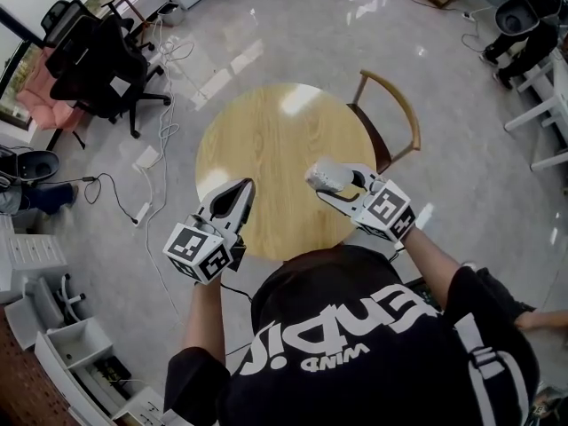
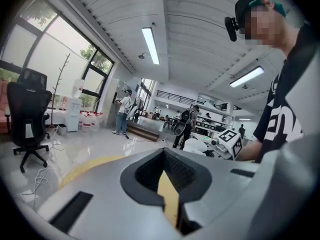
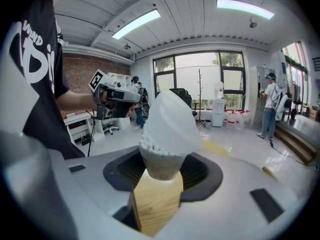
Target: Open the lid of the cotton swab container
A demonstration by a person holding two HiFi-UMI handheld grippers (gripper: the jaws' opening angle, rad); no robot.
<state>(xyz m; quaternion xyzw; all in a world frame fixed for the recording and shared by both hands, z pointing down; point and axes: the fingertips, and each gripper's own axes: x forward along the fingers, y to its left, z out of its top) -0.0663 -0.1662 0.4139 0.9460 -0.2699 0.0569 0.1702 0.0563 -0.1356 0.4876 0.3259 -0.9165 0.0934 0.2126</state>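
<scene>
Cotton swab container (image 3: pixel 161 166); lid (image 3: pixel 172 121) tilted open

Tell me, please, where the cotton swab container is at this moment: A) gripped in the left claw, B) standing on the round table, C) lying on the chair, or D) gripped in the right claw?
D: in the right gripper view the cotton swab container sits pinched in the right claw, while the left claw is shut and empty.

The round, pale-wood counter (image 1: pixel 266 149) stands on a glossy grey floor (image 1: pixel 293 25). A wooden chair (image 1: pixel 371 133) is tucked against its rim at two o'clock.
</scene>
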